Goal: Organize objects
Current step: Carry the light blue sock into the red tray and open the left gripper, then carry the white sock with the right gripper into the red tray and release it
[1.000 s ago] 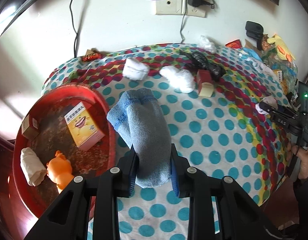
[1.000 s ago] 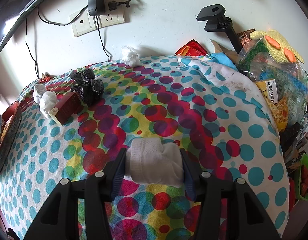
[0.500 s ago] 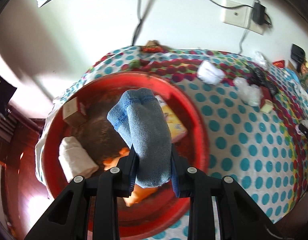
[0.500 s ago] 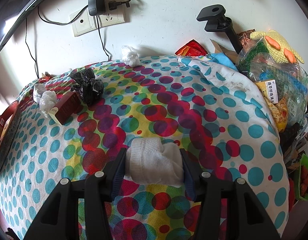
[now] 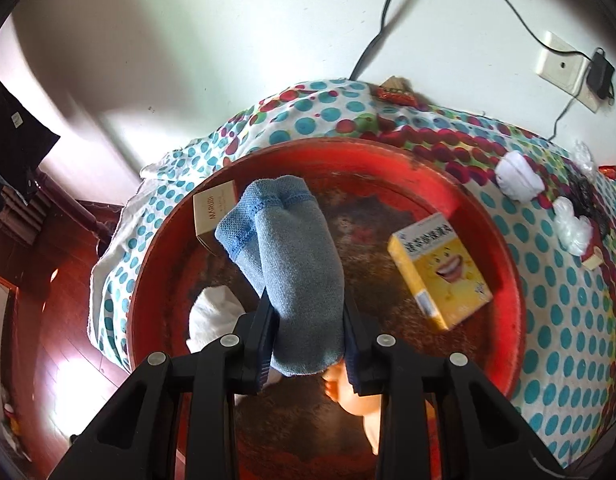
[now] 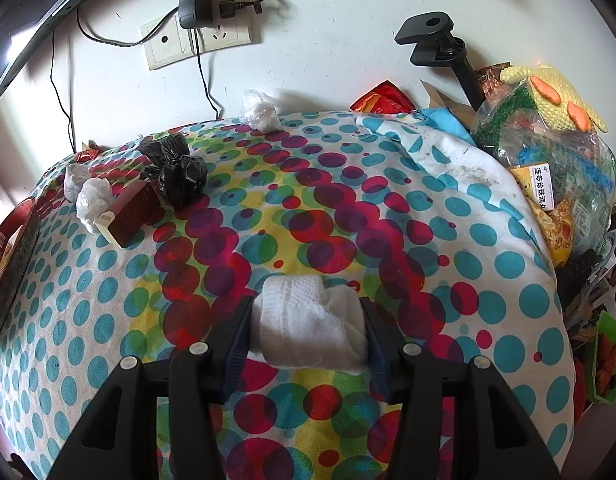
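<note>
Left tongs (image 5: pixel 308 336) clamp blue sock (image 5: pixel 292 264) (above red tray (image 5: pixel 504 248)).

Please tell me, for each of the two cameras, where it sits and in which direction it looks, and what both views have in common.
Left wrist: sits on the left gripper, looks steeply down into the red basin; the gripper is shut on a blue sock.
Right wrist: sits on the right gripper, looks down across the dotted cloth toward the wall; the gripper is shut on a white sock.
Shared: the cloth, the wall socket, the black bag.
</note>
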Tool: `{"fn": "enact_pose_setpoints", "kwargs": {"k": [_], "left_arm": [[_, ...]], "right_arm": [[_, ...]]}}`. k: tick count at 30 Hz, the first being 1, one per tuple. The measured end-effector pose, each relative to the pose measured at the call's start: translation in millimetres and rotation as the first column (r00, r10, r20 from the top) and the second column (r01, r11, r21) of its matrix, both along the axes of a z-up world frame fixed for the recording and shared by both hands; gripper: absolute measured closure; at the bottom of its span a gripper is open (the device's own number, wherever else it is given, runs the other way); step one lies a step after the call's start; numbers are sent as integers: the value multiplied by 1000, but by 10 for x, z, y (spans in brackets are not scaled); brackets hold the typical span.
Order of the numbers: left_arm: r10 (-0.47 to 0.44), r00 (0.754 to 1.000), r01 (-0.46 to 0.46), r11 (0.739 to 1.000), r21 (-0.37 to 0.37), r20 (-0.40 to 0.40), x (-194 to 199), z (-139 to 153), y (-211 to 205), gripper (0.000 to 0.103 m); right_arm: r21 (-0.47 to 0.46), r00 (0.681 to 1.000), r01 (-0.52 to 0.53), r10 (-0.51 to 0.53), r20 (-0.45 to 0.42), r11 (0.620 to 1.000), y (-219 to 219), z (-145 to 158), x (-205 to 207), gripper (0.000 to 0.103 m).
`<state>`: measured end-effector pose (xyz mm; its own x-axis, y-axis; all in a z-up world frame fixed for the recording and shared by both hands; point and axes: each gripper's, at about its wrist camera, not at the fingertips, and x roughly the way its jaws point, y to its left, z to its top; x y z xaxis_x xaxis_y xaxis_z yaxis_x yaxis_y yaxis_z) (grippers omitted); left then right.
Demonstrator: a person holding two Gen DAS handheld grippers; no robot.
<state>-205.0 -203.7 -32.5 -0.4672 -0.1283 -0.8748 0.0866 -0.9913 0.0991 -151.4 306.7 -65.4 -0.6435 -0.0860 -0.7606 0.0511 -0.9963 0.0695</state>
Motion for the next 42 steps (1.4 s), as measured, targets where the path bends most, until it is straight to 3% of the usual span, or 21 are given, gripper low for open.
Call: {"fn": "enact_pose_setpoints", "kwargs": {"k": [9, 19, 22, 32, 37, 42], "left_arm": [[13, 997, -16, 1000, 27, 79, -245, -330, -188, 73], [21, 997, -21, 1000, -2, 75, -238, -419, -258, 66], [14, 998, -13, 1000, -6, 60, -213, -410, -271, 64], [-28, 999, 27, 999, -27, -31, -3, -196, -223, 32], [-30, 993, 28, 999, -17, -113, 288, -45, -142, 25], [-3, 989, 6, 1000, 16, -147, 588, -40, -112, 20]], "right_arm": [[8, 1000, 0, 0, 0, 1000, 3, 0, -3, 51], [14, 1000, 2, -2, 0, 1000, 1, 1, -10, 50], [16, 1000, 1, -1, 0, 1000, -7, 0, -5, 50], [34, 1000, 2, -2, -2, 999, 12, -5, 3, 50], [39, 1000, 2, -2, -2, 999, -32, -13, -18, 50], [58, 1000, 2, -1, -5, 998, -23, -6, 13, 50]]}}
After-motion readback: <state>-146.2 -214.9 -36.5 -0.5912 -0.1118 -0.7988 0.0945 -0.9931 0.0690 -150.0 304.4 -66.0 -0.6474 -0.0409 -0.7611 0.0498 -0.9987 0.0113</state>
